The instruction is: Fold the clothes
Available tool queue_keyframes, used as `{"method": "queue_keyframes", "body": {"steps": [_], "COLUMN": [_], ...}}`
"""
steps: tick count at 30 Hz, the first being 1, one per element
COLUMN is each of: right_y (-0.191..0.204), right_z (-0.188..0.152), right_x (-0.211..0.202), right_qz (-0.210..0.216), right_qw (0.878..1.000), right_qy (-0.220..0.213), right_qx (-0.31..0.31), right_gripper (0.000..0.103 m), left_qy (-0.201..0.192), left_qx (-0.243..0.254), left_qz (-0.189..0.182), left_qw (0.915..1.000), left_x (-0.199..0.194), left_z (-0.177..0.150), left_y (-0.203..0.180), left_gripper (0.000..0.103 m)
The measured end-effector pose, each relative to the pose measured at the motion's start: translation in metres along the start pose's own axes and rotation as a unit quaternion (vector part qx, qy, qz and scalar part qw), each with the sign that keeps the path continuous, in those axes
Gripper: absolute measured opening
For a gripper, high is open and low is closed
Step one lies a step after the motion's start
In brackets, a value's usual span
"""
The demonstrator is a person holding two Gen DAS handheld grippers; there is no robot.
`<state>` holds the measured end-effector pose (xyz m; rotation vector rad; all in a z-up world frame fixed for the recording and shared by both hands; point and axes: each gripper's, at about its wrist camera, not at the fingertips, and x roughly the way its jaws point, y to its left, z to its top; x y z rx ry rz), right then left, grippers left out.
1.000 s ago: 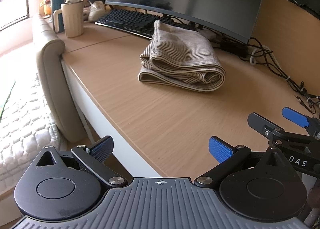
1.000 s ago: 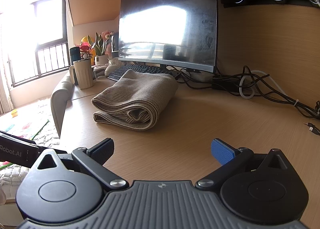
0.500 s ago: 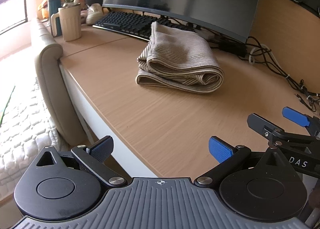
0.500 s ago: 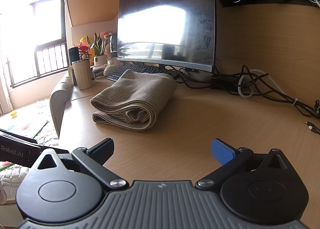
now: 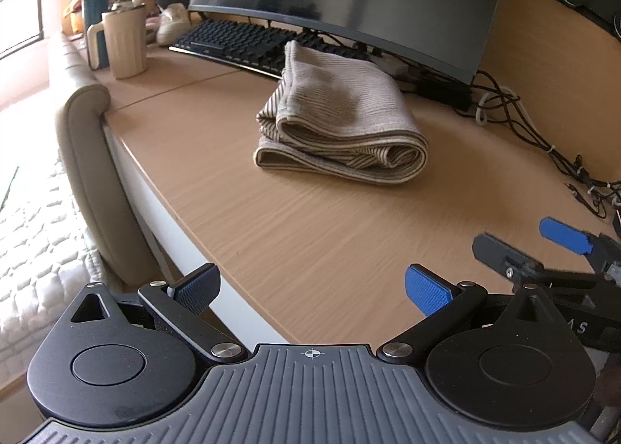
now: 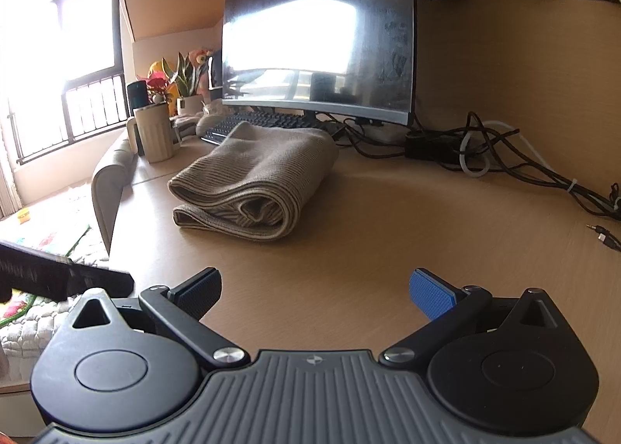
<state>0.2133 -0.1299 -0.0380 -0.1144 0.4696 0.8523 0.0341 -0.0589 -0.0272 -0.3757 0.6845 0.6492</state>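
Looks like the folding is basically done: the beige striped knit garment (image 5: 341, 133) is sitting folded on the light wooden tabletop (image 5: 310, 234), near the keyboard. Left tool (image 5: 310, 288) and right tool (image 6: 315, 290) are both hovering released, holding nothing. Next move is probably just tidying or backing off.

Both wrist views low over desk (image 5: 310, 211) edge, facing monitor (image 6: 318, 36); shared: folded cloth (image 5: 341, 133).
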Motion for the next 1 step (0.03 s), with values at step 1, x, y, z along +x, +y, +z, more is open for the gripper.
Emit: {"method": "queue_keyframes", "body": {"steps": [1], "right_y": [-0.0006], "right_z": [0.0006], "right_x": [0.0002], "right_qz": [-0.003], "right_qw": [1.0], "right_qy": [0.003], "right_qx": [0.001], "right_gripper": [0.103], "left_qy": [0.0], "left_qx": [-0.002], "left_qz": [0.001], "left_qw": [1.0], "left_x": [-0.0003], "left_z": [0.0039], "left_y": [0.0017], "left_gripper": [0.103]}}
